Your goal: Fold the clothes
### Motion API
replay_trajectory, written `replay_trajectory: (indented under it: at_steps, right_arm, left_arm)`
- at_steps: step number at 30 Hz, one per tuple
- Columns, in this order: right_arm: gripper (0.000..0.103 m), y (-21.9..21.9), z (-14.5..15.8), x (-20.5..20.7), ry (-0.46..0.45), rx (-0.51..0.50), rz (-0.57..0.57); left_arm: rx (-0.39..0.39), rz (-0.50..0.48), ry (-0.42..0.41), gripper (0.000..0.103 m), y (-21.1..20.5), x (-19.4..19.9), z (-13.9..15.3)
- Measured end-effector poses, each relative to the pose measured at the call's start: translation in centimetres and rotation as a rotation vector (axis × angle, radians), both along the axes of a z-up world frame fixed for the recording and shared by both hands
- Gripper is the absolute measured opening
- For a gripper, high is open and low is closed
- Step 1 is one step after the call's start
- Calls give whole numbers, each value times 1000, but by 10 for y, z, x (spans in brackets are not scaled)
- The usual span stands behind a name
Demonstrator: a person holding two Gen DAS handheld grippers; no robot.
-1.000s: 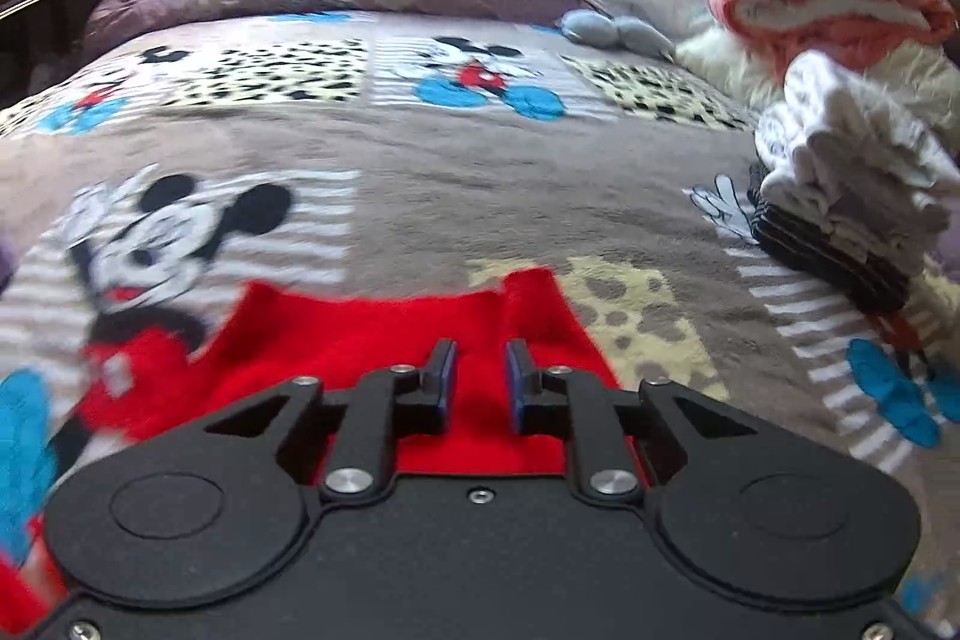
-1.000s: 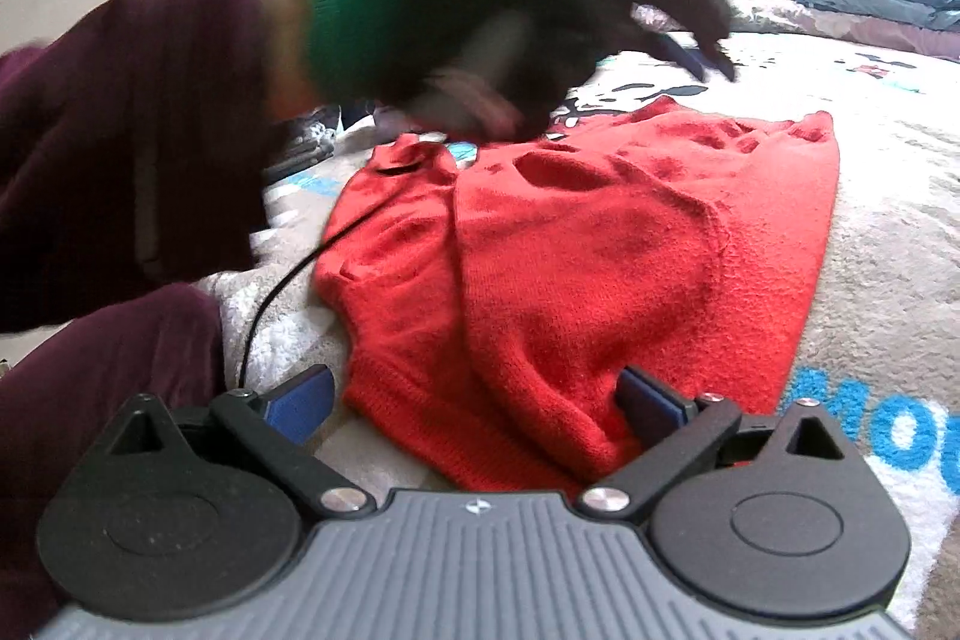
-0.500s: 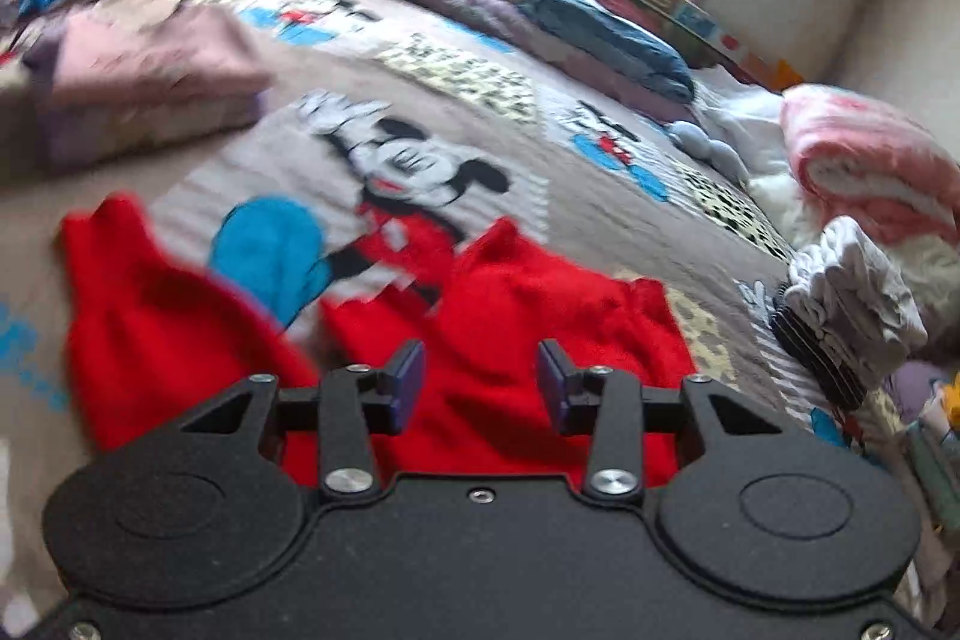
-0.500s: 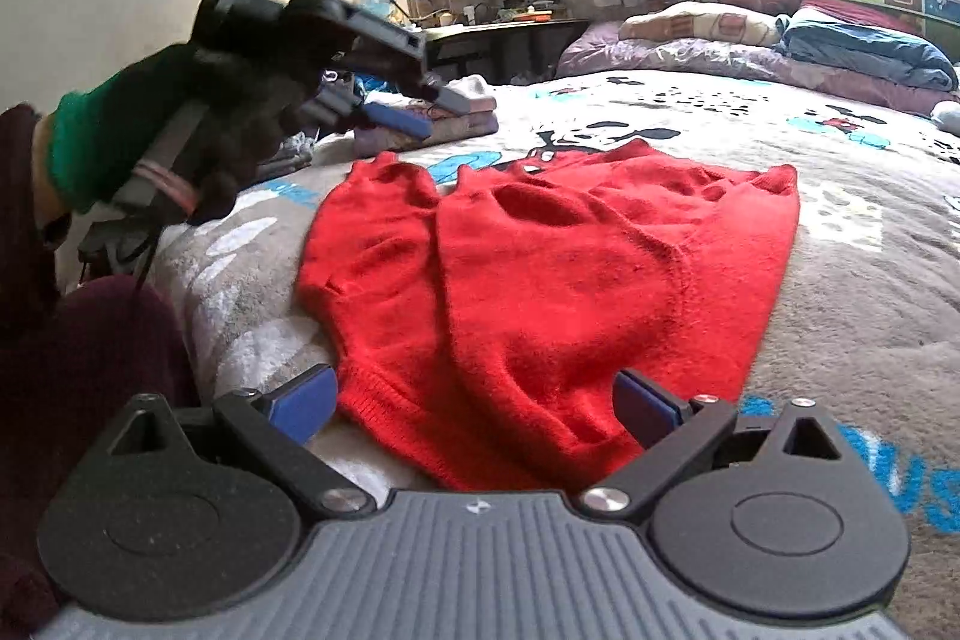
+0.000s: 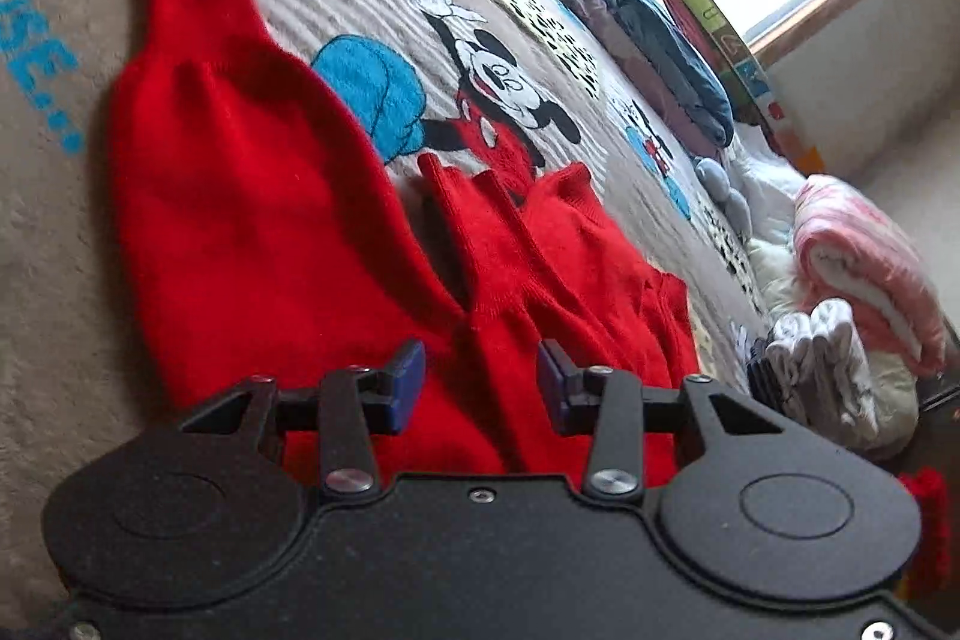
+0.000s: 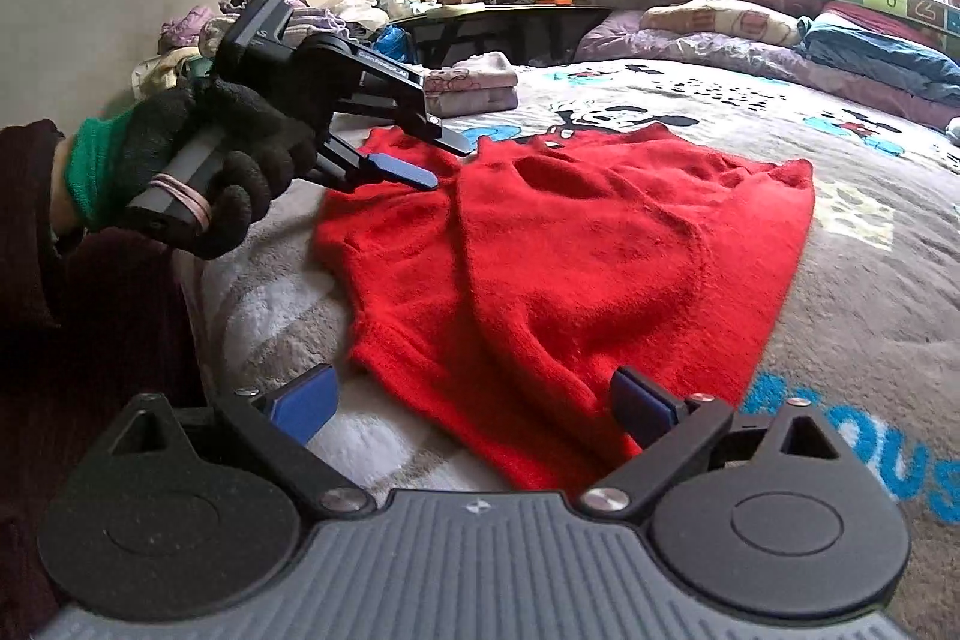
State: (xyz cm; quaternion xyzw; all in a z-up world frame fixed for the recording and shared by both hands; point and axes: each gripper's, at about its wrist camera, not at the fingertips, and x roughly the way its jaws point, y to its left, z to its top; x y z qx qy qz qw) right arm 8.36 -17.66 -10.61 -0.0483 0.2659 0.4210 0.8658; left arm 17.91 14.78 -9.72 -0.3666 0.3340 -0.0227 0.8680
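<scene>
A red knit sweater (image 6: 570, 268) lies spread on the cartoon-print bedspread (image 6: 870, 148), one sleeve stretched out to the left (image 5: 240, 172). My left gripper (image 5: 480, 382) hovers open just above the sweater's body near the sleeve seam, nothing between its blue pads. In the right wrist view a gloved hand (image 6: 198, 160) holds that left gripper (image 6: 414, 160) over the sweater's left shoulder. My right gripper (image 6: 474, 406) is wide open at the sweater's near hem, its fingers apart on either side of the cloth edge.
Folded pale clothes (image 6: 474, 85) sit beyond the sweater. A stack of folded white and dark garments (image 5: 822, 370) and a pink blanket (image 5: 870, 268) lie at the bed's right. Pillows and a blue bundle (image 6: 882, 46) line the window side. A cluttered desk (image 6: 480, 10) stands behind.
The left gripper swung left and down toward the sweater's sleeve and opened wider. The right gripper stayed open near the hem.
</scene>
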Motion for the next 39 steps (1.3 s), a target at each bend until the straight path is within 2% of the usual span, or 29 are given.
replay_trajectory:
  at_steps: [4,9,12,14,20,27,33,39]
  right_arm:
    - [96,-6,-1,-1,6,10,-2]
    - [96,-12,-3,-2,15,19,5]
    - [96,-14,-4,-2,21,25,7]
    - [96,-16,-5,-3,24,28,8]
    - [96,-21,-6,-5,26,44,8]
    - [96,-25,-7,-5,33,61,6]
    - [97,-27,-9,-4,50,80,3]
    - [97,-34,-11,-1,84,128,2]
  left_arm:
    - [-28,-4,-4,38,0,7,-5]
    - [2,-6,12,37,-6,20,-9]
    - [27,2,11,32,-7,24,-8]
    - [67,3,4,1,-10,26,-5]
    - [143,-21,-79,1,-29,24,27]
    - [134,-59,-135,1,-62,43,61]
    - [139,-91,-144,1,-96,72,79]
    - [193,-135,-138,1,-133,101,80]
